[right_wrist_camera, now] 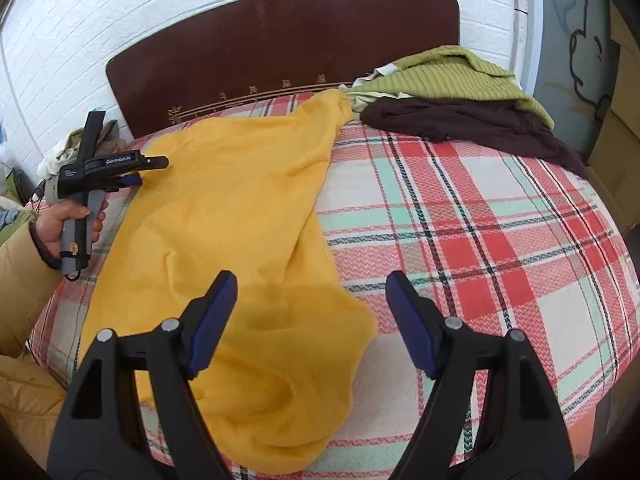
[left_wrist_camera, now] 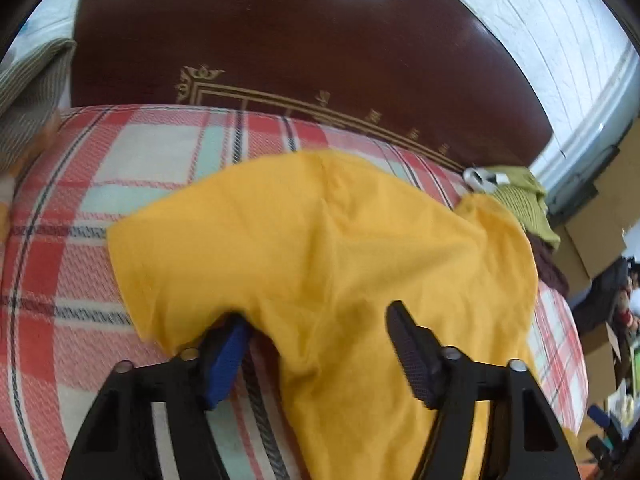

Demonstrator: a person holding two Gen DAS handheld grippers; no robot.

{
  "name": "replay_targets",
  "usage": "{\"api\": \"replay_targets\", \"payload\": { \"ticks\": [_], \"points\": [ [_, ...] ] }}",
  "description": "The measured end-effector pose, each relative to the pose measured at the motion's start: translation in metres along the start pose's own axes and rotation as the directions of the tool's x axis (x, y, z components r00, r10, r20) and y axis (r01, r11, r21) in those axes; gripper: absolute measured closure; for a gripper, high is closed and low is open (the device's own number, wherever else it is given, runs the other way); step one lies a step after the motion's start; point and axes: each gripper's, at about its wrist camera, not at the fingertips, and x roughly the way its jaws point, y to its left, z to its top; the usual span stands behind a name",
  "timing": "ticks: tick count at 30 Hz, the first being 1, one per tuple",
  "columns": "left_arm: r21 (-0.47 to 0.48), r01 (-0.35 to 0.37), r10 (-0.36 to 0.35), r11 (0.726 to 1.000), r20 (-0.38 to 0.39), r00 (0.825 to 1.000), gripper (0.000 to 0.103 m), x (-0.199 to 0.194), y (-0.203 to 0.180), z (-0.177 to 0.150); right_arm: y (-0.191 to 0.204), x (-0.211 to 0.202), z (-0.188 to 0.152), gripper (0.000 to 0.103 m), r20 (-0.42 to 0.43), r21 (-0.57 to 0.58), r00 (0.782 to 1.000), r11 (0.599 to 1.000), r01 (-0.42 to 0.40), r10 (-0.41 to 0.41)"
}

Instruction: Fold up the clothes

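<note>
Left wrist: low, close over the yellow shirt (left_wrist_camera: 320, 248), facing the headboard (left_wrist_camera: 300, 40).
Right wrist: higher, farther back, same facing.
Shared: shirt, headboard.

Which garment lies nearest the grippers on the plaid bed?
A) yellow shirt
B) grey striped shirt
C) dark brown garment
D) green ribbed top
A: the yellow shirt is spread right ahead of both open grippers, left gripper and right gripper, while the green top and brown garment sit by the headboard.
</note>
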Motion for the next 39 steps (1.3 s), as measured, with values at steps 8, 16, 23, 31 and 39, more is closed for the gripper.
{"api": "replay_targets", "payload": {
  "ticks": [8, 16, 23, 31, 39],
  "points": [
    [-0.100, 0.012, 0.001, 0.995, 0.125, 0.992, 0.098, -0.040, 0.029, 0.018, -0.017, 0.004, 0.004, 0.024, -0.003, 0.049, 1.000, 0.999, 0.011, -0.011],
    [-0.153, 0.018, 0.017, 0.988, 0.221, 0.975, 0.097, -0.078, 0.053, 0.034, -0.023, 0.008, 0.003, 0.024, -0.019, 0.080, 1.000, 0.997, -0.004, 0.005],
    [-0.172, -0.133, 0.165, 0.976, 0.190, 0.968, 0.096, -0.074, 0.084, 0.030, -0.015, 0.015, -0.003, 0.024, -0.030, 0.073, 0.998, 0.996, -0.054, 0.056],
    [-0.045, -0.003, 0.008, 0.999, 0.112, 0.994, 0.023, -0.098, 0.059, -0.031, -0.023, 0.016, -0.014, 0.024, -0.031, 0.129, 0.994, 0.986, -0.103, 0.107],
    [0.107, 0.195, -0.182, 0.975, -0.114, 0.977, 0.022, -0.130, 0.006, -0.134, 0.041, -0.016, -0.023, 0.024, 0.018, -0.119, 0.958, 0.952, -0.283, 0.288]
  ]
}}
